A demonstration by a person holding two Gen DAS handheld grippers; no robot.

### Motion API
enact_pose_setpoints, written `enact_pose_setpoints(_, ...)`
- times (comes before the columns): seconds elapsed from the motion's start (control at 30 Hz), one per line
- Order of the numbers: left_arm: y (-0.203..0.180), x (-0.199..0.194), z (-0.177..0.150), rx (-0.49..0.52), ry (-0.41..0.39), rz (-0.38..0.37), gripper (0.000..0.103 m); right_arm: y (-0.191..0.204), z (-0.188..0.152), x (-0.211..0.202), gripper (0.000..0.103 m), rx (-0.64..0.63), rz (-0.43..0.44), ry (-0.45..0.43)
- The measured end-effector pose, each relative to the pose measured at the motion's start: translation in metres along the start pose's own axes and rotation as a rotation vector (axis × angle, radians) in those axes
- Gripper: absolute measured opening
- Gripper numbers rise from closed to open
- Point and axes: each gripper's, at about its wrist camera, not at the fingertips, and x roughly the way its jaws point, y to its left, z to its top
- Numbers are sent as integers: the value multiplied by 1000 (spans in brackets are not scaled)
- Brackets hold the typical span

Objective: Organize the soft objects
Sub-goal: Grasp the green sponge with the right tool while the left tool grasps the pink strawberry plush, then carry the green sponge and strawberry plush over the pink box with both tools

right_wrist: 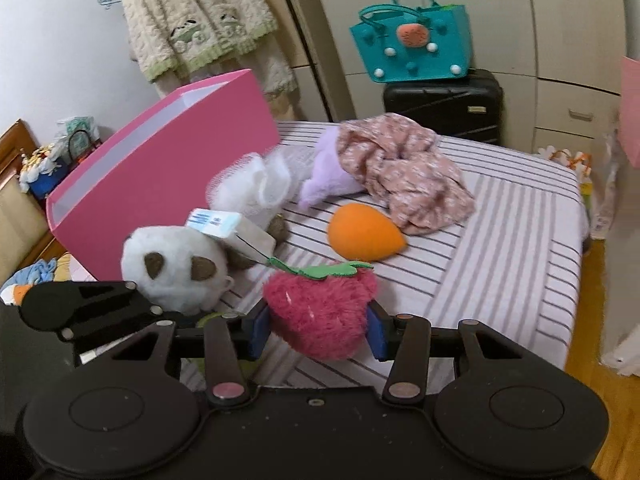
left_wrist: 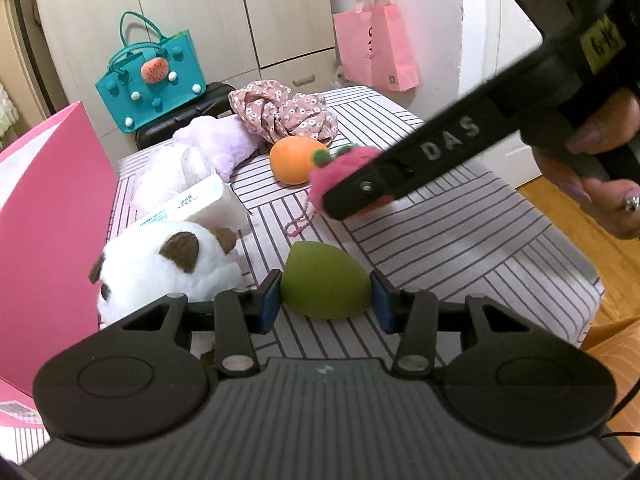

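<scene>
- left claw (left_wrist: 326, 295): blue pads pressed on both sides of a green egg-shaped foam sponge (left_wrist: 324, 284), narrow gap, sponge gripped just over the striped table (left_wrist: 460, 248) near its front edge.
- right claw (right_wrist: 318, 330): pads clamped on a fuzzy pink plush strawberry with a green felt leaf (right_wrist: 320, 308), held a bit wider than the left claw. in the left wrist view the same strawberry (left_wrist: 340, 172) sits at the tip of the right claw (left_wrist: 352, 196), above the middle of the table.
- a hand (left_wrist: 600, 168) wraps the right claw's handle.
- orange egg-shaped foam sponge (right_wrist: 364, 232) lies mid-table, free.
- white plush panda head with brown ears (right_wrist: 176, 272) sits at the left edge, touching a white tissue pack (right_wrist: 232, 232).
- tall pink cardboard box (right_wrist: 168, 176) stands open-topped along the left edge.
- lilac plush toy (right_wrist: 328, 176) and crumpled floral pink cloth (right_wrist: 404, 176) lie at the far edge, touching.
- teal felt tote bag (right_wrist: 412, 40) sits on a black suitcase (right_wrist: 444, 104) beyond the far edge.
</scene>
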Motion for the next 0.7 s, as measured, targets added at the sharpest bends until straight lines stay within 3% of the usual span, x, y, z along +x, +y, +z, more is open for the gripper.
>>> enact_pose_setpoints(0.37, 1, -9, 3, -25, 8, -52, 45, -7, -31, -21, 53, 40, -67, 7)
enact_pose_setpoints(0.7, 14, -31, 8, -65, 35, -132, 45, 14, -55, -44, 53, 62, -97, 20)
